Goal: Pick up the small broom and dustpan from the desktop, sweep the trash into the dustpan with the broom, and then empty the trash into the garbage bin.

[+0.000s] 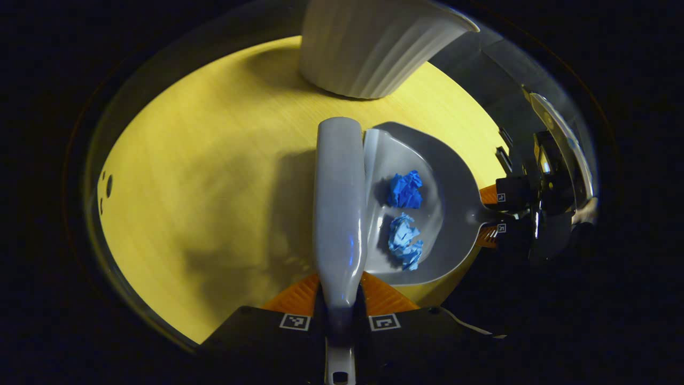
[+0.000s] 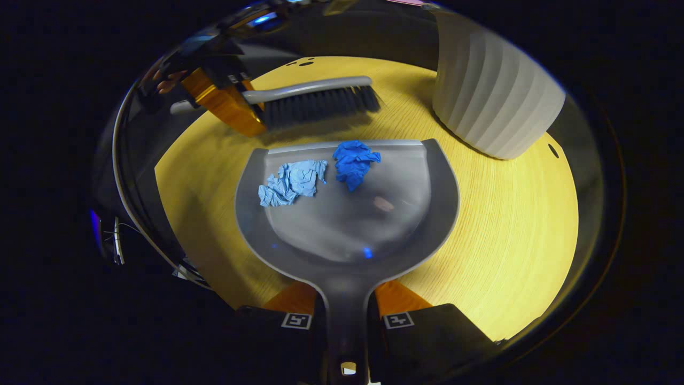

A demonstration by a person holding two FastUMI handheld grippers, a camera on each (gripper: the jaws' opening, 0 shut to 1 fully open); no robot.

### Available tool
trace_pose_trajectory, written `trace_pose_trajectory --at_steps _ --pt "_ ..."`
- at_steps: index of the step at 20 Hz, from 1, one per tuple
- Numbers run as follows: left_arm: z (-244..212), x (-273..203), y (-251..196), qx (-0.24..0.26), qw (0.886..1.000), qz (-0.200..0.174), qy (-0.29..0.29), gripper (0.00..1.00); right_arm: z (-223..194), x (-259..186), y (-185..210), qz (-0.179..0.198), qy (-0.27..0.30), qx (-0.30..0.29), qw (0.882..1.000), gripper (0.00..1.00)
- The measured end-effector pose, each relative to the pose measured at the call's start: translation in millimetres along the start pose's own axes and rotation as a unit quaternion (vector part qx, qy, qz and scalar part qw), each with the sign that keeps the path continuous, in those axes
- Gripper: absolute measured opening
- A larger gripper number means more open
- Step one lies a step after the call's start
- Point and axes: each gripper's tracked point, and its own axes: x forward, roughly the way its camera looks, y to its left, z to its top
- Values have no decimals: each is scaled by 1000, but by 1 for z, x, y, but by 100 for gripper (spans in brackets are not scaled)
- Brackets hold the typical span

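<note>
My left gripper (image 1: 340, 302) is shut on the handle of the small grey broom (image 1: 338, 203), whose head lies along the dustpan's front lip. In the right gripper view the broom (image 2: 315, 101) shows its dark bristles just beyond that lip, with the left gripper (image 2: 227, 104) on its handle. My right gripper (image 2: 346, 305) is shut on the handle of the grey dustpan (image 2: 347, 224), which rests on the yellow desktop (image 2: 507, 214). Two crumpled paper scraps lie inside the pan near its lip: a light blue one (image 2: 291, 183) and a dark blue one (image 2: 354, 162). Both scraps (image 1: 404, 214) and the right gripper (image 1: 494, 211) also appear in the left gripper view.
A white ribbed garbage bin (image 2: 494, 101) stands on the desktop beyond the dustpan to the right; in the left gripper view the bin (image 1: 368, 45) is straight ahead past the broom's tip. Small holes (image 1: 107, 187) mark the desktop near its left edge.
</note>
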Motion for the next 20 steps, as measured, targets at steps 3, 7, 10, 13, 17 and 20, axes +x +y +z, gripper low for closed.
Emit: trace_pose_trajectory --at_steps 3,7,10,13,17,20 --pt "-30 -15 15 -53 998 28 -35 25 6 -7 -5 4 -8 -2 1000 34" --pt "-90 3 33 -117 989 55 -69 25 12 -15 -9 0 -5 -17 1000 34" --pt "-136 30 47 -148 984 57 -80 25 18 -22 -8 -16 2 -36 999 34" --pt "-169 72 61 -160 982 58 -86 25 17 -14 -10 -14 9 -37 999 34" --pt "-212 127 85 -164 980 51 -96 25 15 -17 -7 -20 12 -18 1000 34" --pt "-219 126 95 -156 981 52 -102 25 15 -18 -2 -24 11 -8 1000 34"
